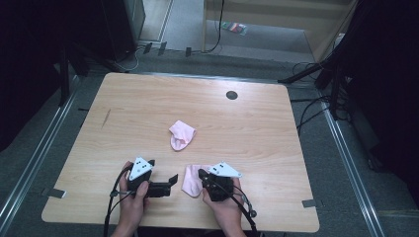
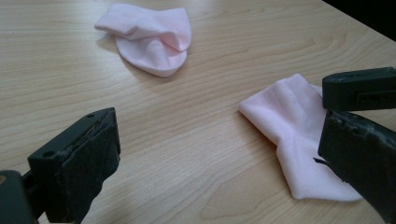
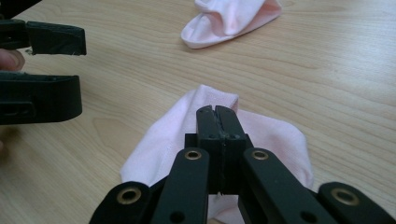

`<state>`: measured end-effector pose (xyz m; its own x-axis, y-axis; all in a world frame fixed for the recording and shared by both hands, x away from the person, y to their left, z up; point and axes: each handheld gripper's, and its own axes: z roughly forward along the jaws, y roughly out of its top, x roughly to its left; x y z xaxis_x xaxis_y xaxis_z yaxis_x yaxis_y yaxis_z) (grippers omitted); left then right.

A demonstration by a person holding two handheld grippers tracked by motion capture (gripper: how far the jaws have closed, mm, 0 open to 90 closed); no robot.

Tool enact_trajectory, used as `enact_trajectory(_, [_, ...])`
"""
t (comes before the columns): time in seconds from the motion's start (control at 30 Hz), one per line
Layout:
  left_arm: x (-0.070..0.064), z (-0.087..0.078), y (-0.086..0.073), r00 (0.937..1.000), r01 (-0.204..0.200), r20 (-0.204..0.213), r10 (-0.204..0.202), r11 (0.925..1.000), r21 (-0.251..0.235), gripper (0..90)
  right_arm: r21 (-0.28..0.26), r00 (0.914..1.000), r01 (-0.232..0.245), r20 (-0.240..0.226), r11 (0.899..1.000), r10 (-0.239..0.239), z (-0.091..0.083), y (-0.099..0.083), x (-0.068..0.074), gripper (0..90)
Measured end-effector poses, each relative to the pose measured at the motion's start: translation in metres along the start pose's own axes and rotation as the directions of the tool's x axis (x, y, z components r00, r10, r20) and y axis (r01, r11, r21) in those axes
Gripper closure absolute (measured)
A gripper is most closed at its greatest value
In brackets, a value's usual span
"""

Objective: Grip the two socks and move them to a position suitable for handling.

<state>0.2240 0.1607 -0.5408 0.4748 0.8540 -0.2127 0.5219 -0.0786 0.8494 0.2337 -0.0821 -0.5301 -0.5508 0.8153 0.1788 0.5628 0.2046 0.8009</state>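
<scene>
With our right gripper [image 3: 217, 111] pinched shut over the near pink sock [image 3: 261, 135] at the frame's lower centre and our left gripper [image 2: 219, 144] wide beside it, we judge pairing begins: next, grasp its edge.

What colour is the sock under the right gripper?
Pale pink sock, plain, clearest in the right gripper view.

Left gripper [image 2: 219, 154] jaws spread wide, one at lower left, other at lower right, bare wooden table [image 2: 196, 140] between. Flat pink sock [image 2: 294, 135] lies right, near, partly behind right jaw. Other gripper's black jaw [image 2: 358, 88] pokes in from right edge over that sock. Crumpled pink sock [image 2: 152, 39] lies far, left, well apart.
</scene>
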Motion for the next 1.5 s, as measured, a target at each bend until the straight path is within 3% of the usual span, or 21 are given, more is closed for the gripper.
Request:
enact_trajectory(0.33, [-0.003,0.001,-0.001,0.9999,-0.011,0.007,0.011,0.9999,0.002,0.0,-0.042,0.9994,0.008,-0.033,0.999,-0.009,-0.011,0.014,0.003,90.0])
enact_trajectory(0.43, [-0.004,0.0,0.0,0.9999,-0.009,0.012,0.009,1.0,-0.002,0.0,-0.054,0.9997,0.014,-0.018,0.998,-0.015,-0.013,0.015,0.003,90.0])
enact_trajectory(0.6, [-0.002,-0.002,0.001,0.9999,-0.002,0.013,0.002,1.0,-0.009,0.0,-0.04,0.9988,-0.046,-0.018,0.998,0.045,-0.009,0.011,-0.012,90.0])
enact_trajectory(0.7, [-0.003,-0.001,0.001,0.9999,-0.008,0.014,0.008,0.9999,-0.007,0.0,-0.051,0.9983,-0.057,-0.015,0.997,0.056,-0.012,0.013,-0.014,90.0])
enact_trajectory(0.9, [-0.014,0.002,-0.001,0.999,-0.018,0.041,0.017,0.9998,0.007,0.0,-0.078,0.9981,-0.046,-0.045,0.996,0.043,-0.022,0.027,-0.007,90.0])
enact_trajectory(0.97, [-0.024,0.007,-0.003,0.9968,-0.045,0.067,0.044,0.9987,0.025,0.0,-0.09,0.9981,-0.036,-0.053,0.995,0.032,-0.026,0.033,-0.002,90.0])
enact_trajectory(1.07, [-0.029,0.011,-0.004,0.9957,-0.061,0.072,0.059,0.9974,0.038,0.0,-0.101,0.9975,-0.028,-0.067,0.994,0.021,-0.031,0.042,0.002,90.0])
enact_trajectory(1.27, [-0.039,0.017,-0.003,0.9905,-0.076,0.119,0.069,0.9956,0.054,0.0,-0.142,0.9946,-0.029,-0.103,0.989,0.015,-0.042,0.064,0.013,90.0])
enact_trajectory(1.33, [-0.043,0.018,-0.002,0.9906,-0.085,0.113,0.078,0.9948,0.057,0.0,-0.15,0.9932,-0.025,-0.117,0.988,0.007,-0.043,0.069,0.019,90.0])
enact_trajectory(1.4, [-0.046,0.021,-0.002,0.9932,-0.095,0.072,0.091,0.994,0.055,1.2,-0.154,0.9903,-0.029,-0.139,0.988,0.008,-0.045,0.072,0.023,90.0])
enact_trajectory(1.47, [-0.048,0.022,-0.002,0.9948,-0.102,0.004,0.102,0.9935,0.05,13.3,-0.157,0.987,-0.031,-0.161,0.987,0.006,-0.048,0.073,0.027,90.0])
enact_trajectory(1.5, [-0.048,0.023,-0.002,0.994,-0.109,-0.002,0.109,0.9932,0.041,17.1,-0.161,0.985,-0.032,-0.172,0.986,0.004,-0.049,0.074,0.029,90.0])
